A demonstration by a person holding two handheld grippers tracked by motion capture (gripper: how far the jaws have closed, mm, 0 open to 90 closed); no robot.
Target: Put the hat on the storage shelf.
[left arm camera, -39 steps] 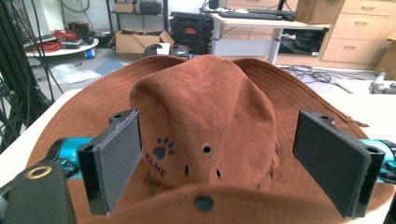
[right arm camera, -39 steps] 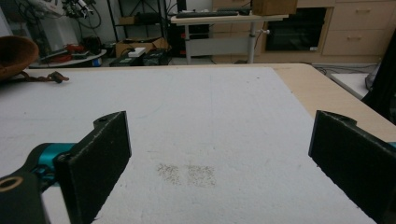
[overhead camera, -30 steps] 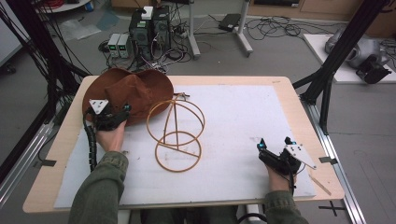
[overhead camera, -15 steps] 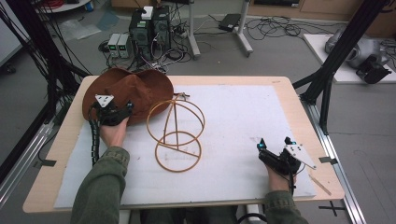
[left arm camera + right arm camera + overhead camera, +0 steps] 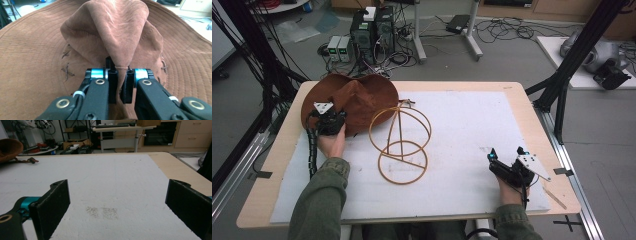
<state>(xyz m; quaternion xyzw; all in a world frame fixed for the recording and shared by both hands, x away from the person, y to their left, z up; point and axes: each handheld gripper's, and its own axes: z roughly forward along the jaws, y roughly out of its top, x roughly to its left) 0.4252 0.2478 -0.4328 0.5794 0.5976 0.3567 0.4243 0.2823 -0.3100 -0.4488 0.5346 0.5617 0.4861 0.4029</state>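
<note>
A brown wide-brimmed hat (image 5: 357, 100) lies at the table's far left. My left gripper (image 5: 333, 120) sits at its near edge, shut on a pinched fold of the hat's crown (image 5: 121, 53); the jaws stand close together with the fabric between them. A gold wire hat stand (image 5: 401, 142) rests on its side in the middle of the white mat. My right gripper (image 5: 506, 162) rests near the front right corner of the mat, jaws wide apart, with bare mat between them (image 5: 116, 195).
The white mat (image 5: 472, 125) covers most of the wooden table (image 5: 517, 87). A strip of the hat's cord (image 5: 406, 102) lies beside the wire stand. Black frame posts (image 5: 562, 80) stand at the right edge, cables and equipment on the floor beyond.
My left gripper has moved forward onto the hat and closed on a fold of its crown. The right gripper has stayed in place.
</note>
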